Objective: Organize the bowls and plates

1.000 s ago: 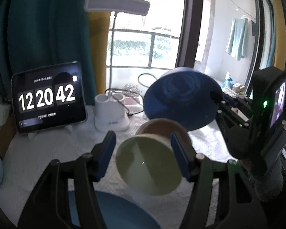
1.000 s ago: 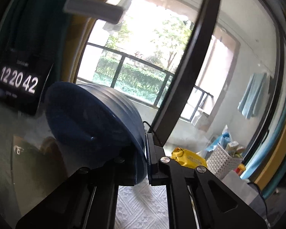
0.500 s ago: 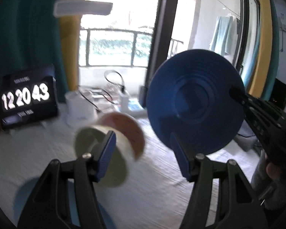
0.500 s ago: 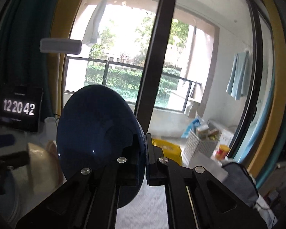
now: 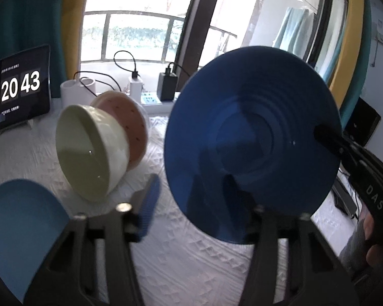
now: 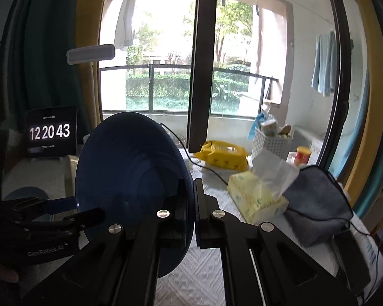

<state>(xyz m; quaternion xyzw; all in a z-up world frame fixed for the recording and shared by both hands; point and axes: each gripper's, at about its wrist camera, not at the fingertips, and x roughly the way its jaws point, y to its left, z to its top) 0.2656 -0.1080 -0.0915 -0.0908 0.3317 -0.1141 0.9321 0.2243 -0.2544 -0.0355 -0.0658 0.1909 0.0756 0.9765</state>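
Clock tablet (image 5: 15,94): it leans upright at the far left edge of the table, out of the way of the dishes.
Light blue plate (image 5: 20,227): it lies flat on the white tablecloth (image 5: 191,262) at the near left, likely the base for a stack of plates.
Cream bowl (image 5: 89,153): it is tipped on its side, mouth toward the camera, its back nested in the pink bowl (image 5: 130,125) behind it; the two lean together, so the bowls look already grouped.
Left gripper (image 5: 201,199): its fingers are spread wide and pinch nothing. The blue left pad (image 5: 148,204) is near the cream bowl but apart from it; the right finger is hidden behind the plate. The right wrist view shows both tips close against the plate's face, though contact cannot be told.
Dark blue plate (image 5: 252,145): it is held up in the air on edge, well above the cloth, its ridged face toward the left camera. Held so by the rim, it seems ready for handing over or lowering onto the light blue plate.
Right gripper (image 6: 193,204): its fingers are pressed together on the dark blue plate's rim, one on each face.
Tissue box (image 6: 255,199): it sits at the right with a grey cloth (image 6: 319,204) beside it, well apart from the dishes.
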